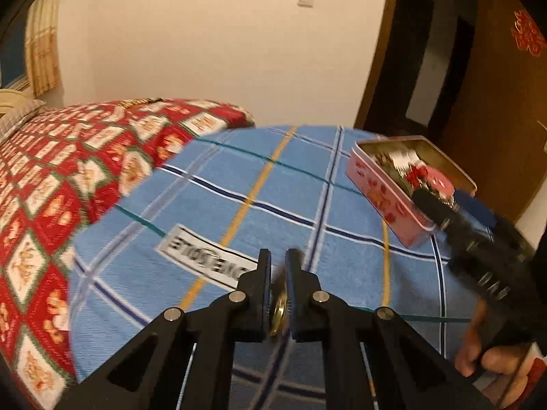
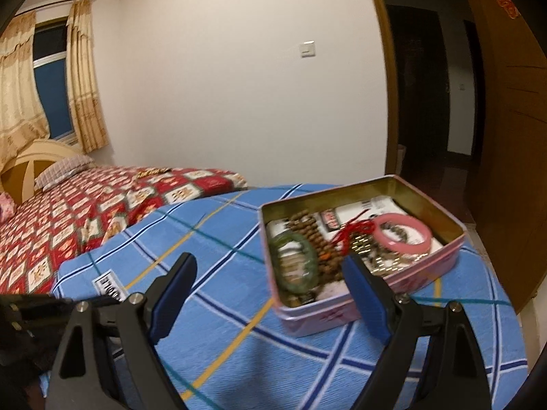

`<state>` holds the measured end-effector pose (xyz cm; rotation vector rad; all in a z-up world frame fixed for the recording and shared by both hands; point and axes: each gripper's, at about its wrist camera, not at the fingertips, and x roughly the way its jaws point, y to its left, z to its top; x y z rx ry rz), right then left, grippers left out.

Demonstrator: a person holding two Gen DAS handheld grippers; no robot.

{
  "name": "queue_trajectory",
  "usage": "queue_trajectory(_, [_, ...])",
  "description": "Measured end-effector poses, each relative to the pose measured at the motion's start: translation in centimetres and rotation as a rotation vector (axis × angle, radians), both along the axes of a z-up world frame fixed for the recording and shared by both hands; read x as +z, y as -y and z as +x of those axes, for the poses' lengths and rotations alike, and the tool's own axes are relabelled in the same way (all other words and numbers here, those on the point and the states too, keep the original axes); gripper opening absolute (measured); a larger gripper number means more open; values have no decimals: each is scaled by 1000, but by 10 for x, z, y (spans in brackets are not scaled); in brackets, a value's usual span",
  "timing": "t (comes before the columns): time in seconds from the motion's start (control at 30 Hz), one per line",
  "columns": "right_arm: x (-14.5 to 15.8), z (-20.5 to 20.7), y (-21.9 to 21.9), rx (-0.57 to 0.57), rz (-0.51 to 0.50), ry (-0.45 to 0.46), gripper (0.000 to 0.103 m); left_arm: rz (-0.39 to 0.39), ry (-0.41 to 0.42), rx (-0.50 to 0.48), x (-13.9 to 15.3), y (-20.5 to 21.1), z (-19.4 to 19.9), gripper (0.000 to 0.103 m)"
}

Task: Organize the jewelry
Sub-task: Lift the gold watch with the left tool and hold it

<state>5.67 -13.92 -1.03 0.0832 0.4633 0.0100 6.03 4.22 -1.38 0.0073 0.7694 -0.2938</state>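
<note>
My left gripper (image 1: pixel 277 256) is shut on a gold ring (image 1: pixel 279 311), held edge-on between its blue pads above the blue plaid cloth (image 1: pixel 273 177). A pink tin (image 2: pixel 376 294) stands open on the cloth to the right. In it lie a green bangle (image 2: pixel 297 259), a pink bangle (image 2: pixel 401 235), brown beads (image 2: pixel 318 239) and a red tassel (image 2: pixel 355 230). My right gripper (image 2: pixel 270 266) is open just before the tin's near left corner, with nothing between its fingers. In the left wrist view the right gripper (image 1: pixel 444 200) hovers at the near end of the tin (image 1: pixel 376 198).
The blue cloth (image 2: pixel 273 358) covers a raised surface beside a bed with a red patterned cover (image 2: pixel 68 212). A brown wooden door (image 2: pixel 506 102) stands open at the right. A person's hand (image 1: pixel 489 358) grips the right gripper's handle.
</note>
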Motion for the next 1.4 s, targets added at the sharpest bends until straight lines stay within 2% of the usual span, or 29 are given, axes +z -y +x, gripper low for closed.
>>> queue_trajectory(0.17, [-6, 3, -28, 54, -42, -33, 88, -16, 0, 21, 2, -32, -9, 8])
queue_trajectory(0.23, [-7, 0, -37, 72, -59, -32, 88, 3, -7, 4, -1, -36, -13, 14])
queue_trajectory(0.3, [-8, 0, -42, 83, -66, -34, 88, 45, -8, -7, -7, -33, -16, 50])
queue_trajectory(0.33, [-8, 1, -43, 86, -65, -36, 88, 47, -7, -9, -8, -32, -18, 58])
queue_trajectory(0.43, [-8, 1, -42, 85, -55, -37, 88, 24, -48, -69, -17, -20, -16, 58])
queue_trajectory(0.53, [-9, 1, -39, 79, -39, -39, 88, 73, -73, -80, -30, -4, -9, 58])
queue_trajectory(0.63, [-9, 1, -36, 74, -26, -39, 88, 113, -143, -81, -46, 7, 3, 58])
queue_trajectory(0.7, [-8, 1, -34, 72, -21, -38, 88, 128, -139, -93, -45, 12, 4, 58])
queue_trajectory(0.77, [-8, 2, -33, 71, -15, -39, 88, 152, -135, -85, -44, 15, 6, 51])
queue_trajectory(0.8, [-8, 2, -32, 71, -12, -40, 88, 149, -129, -86, -43, 14, 5, 35])
queue_trajectory(0.93, [-7, 1, -31, 70, -6, -35, 88, 101, -130, -88, -43, 7, 5, 36])
queue_trajectory(1.13, [-8, 1, -34, 77, -14, -36, 88, 73, -26, -88, -23, -3, -14, 36])
queue_trajectory(1.3, [-9, 3, -38, 92, -13, -48, 88, 37, 25, -49, -3, -36, -34, 36])
queue_trajectory(1.4, [-12, 8, -45, 136, 3, -74, 85, 38, 62, -2, 8, -56, -43, 36])
